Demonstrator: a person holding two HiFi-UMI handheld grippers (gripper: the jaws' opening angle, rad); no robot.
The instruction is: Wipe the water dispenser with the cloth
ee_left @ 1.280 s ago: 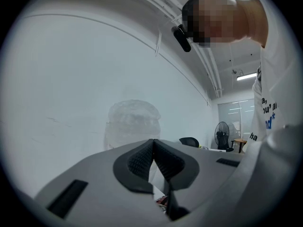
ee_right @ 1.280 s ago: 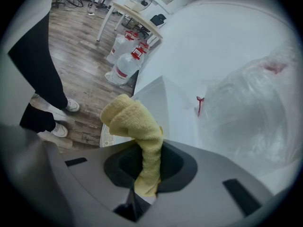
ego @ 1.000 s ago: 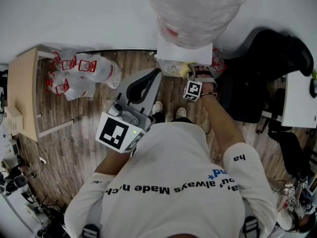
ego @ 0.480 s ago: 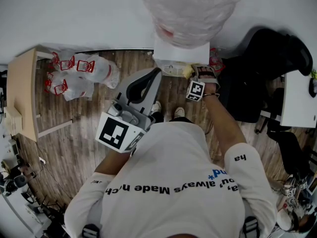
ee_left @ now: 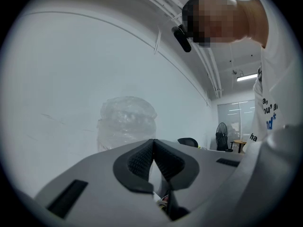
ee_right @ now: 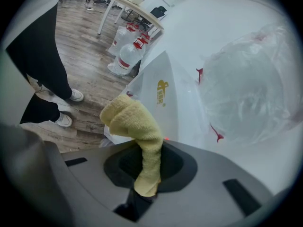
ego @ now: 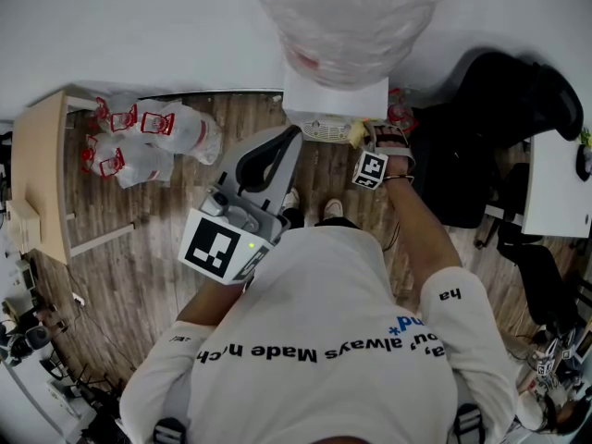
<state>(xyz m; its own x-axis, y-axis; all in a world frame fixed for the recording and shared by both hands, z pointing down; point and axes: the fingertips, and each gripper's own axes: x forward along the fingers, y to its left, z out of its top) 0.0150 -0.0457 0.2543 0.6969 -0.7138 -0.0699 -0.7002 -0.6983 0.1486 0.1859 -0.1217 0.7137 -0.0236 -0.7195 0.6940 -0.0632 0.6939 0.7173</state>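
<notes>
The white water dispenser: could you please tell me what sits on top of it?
A large clear water bottle wrapped in crinkled plastic film sits on the white water dispenser. Its neck is covered by the bottle itself.

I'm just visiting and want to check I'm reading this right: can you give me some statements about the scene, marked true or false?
The right gripper is shut on a yellow cloth. True.
The left gripper holds a second cloth. False: its jaws are together, nothing between them.
The bottle atop the water dispenser is wrapped in clear plastic. True.
The spare bottles sit on the wooden table. False: they are on the floor beside it.
</notes>
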